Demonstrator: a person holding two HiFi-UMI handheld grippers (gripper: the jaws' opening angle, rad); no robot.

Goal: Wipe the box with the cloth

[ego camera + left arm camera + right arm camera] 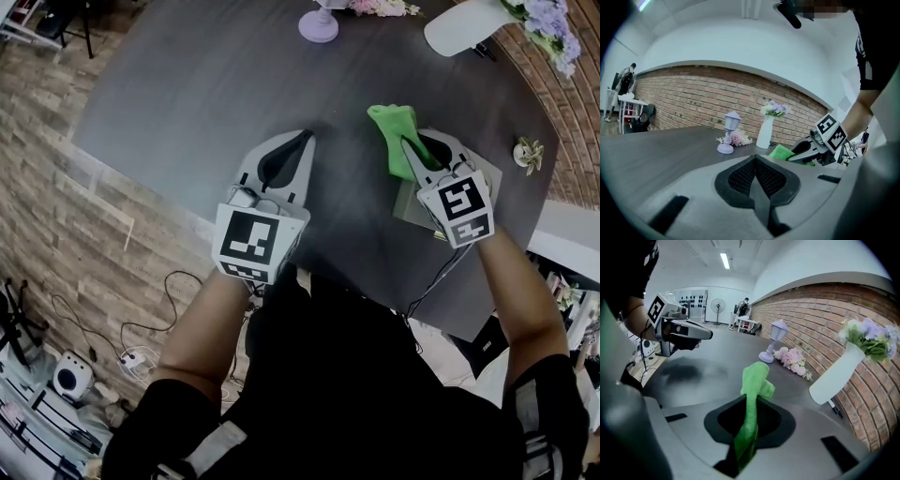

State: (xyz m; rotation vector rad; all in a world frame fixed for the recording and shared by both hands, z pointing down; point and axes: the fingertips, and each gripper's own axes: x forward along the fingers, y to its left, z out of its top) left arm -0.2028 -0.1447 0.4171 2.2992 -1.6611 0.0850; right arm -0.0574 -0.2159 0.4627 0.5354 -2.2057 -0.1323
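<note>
My right gripper (407, 143) is shut on a bright green cloth (395, 125), which sticks up and forward out of its jaws above the dark round table (216, 84). The right gripper view shows the cloth (756, 380) pinched between the pads, its free end bunched. A flat greyish box (411, 202) lies on the table under the right gripper, mostly hidden by it. To the left, my left gripper (302, 141) is shut with nothing in it and hovers over bare tabletop. The left gripper view shows its jaws closed (755, 159) and the cloth (780, 151) off to the right.
A lilac lamp ornament (319, 22) and pink flowers stand at the table's far side. A white vase (463, 24) with purple flowers stands at the far right, and a small plant ornament (528, 153) near the right edge. A brick wall runs behind; cables lie on the floor at left.
</note>
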